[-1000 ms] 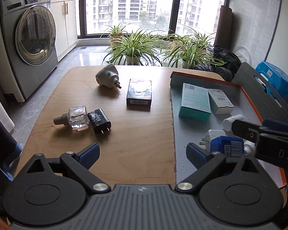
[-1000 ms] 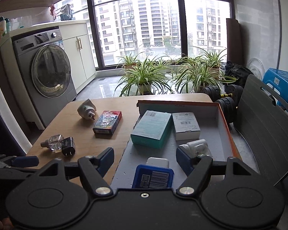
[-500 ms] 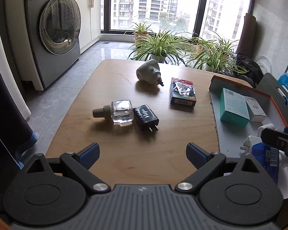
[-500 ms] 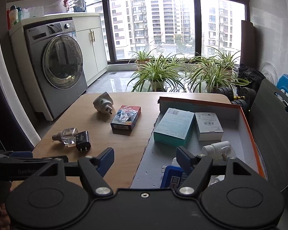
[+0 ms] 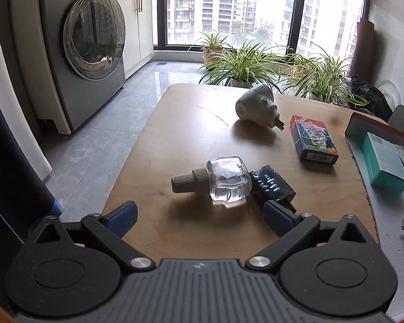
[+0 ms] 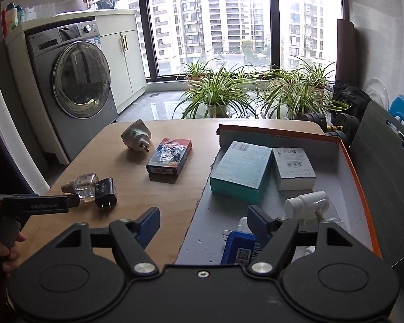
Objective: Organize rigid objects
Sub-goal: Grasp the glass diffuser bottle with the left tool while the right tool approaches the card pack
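A clear glass bottle [image 5: 226,181] with a beige cap lies on the wooden table [image 5: 191,134], touching a black plug adapter [image 5: 272,185]. My left gripper [image 5: 199,214] is open and empty just in front of both. Farther back lie a white plug-in device [image 5: 256,106] and a dark card box [image 5: 312,142]. My right gripper [image 6: 203,222] is open and empty over the near edge of the orange-rimmed tray [image 6: 361,188]. The bottle [image 6: 84,183], adapter [image 6: 105,191] and left gripper [image 6: 72,202] show at the left in the right wrist view.
The tray holds a teal box [image 6: 242,169], a white box [image 6: 293,168], a white bottle [image 6: 307,202] and a blue box [image 6: 241,250]. A washing machine [image 5: 86,45] stands left, potted plants [image 5: 245,64] behind the table, and a dark chair [image 6: 382,172] right.
My left gripper moved left and forward, closing in on the glass bottle and black adapter. My right gripper drew back a little and turned left, still over the tray.
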The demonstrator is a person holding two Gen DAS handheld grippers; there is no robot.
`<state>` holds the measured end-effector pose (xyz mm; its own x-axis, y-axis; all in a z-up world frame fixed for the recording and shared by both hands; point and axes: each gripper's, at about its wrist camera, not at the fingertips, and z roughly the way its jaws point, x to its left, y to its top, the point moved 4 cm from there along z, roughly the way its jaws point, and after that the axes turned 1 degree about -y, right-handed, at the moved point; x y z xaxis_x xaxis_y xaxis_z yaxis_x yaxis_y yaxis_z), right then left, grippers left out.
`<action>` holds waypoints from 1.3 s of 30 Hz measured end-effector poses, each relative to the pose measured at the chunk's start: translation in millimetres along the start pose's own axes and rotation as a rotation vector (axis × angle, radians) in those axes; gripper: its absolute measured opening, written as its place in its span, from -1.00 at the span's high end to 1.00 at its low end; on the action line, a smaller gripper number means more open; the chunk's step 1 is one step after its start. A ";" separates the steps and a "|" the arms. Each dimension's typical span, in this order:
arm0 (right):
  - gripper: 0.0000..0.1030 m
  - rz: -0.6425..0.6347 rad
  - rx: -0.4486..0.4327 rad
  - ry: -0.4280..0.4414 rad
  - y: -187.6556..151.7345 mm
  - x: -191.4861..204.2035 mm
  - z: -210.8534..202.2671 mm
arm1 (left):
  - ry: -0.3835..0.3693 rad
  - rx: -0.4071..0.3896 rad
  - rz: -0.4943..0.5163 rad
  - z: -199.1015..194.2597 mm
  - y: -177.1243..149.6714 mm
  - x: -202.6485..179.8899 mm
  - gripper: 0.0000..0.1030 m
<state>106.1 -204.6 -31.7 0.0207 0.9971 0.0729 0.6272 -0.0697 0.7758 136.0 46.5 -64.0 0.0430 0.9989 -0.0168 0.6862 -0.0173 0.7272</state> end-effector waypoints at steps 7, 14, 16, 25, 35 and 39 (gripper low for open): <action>-0.64 0.008 0.021 -0.016 1.3 -5.1 17.7 | -0.061 -0.037 0.203 31.6 7.6 3.7 -1.00; -0.64 0.003 0.037 -0.022 3.2 -2.0 35.2 | -0.130 -0.054 0.259 52.9 12.9 8.4 -1.00; -0.64 0.004 0.040 -0.022 4.6 -1.0 39.0 | -0.159 -0.054 0.239 55.3 14.1 7.1 -0.95; -0.64 0.014 0.052 0.008 16.5 12.7 58.1 | -0.211 -0.080 0.214 48.6 13.6 -5.1 0.00; -0.64 0.057 0.085 0.069 53.0 46.8 115.7 | -0.181 -0.049 0.086 42.1 21.9 10.3 0.00; -0.70 0.103 0.121 0.030 67.7 54.7 156.7 | -0.174 -0.048 0.053 40.3 27.6 13.5 0.00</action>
<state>271.6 -150.2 -73.4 0.0671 0.9834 0.1683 0.7124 -0.1654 0.6821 184.8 57.8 -71.8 0.2061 0.9741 -0.0928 0.6443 -0.0637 0.7621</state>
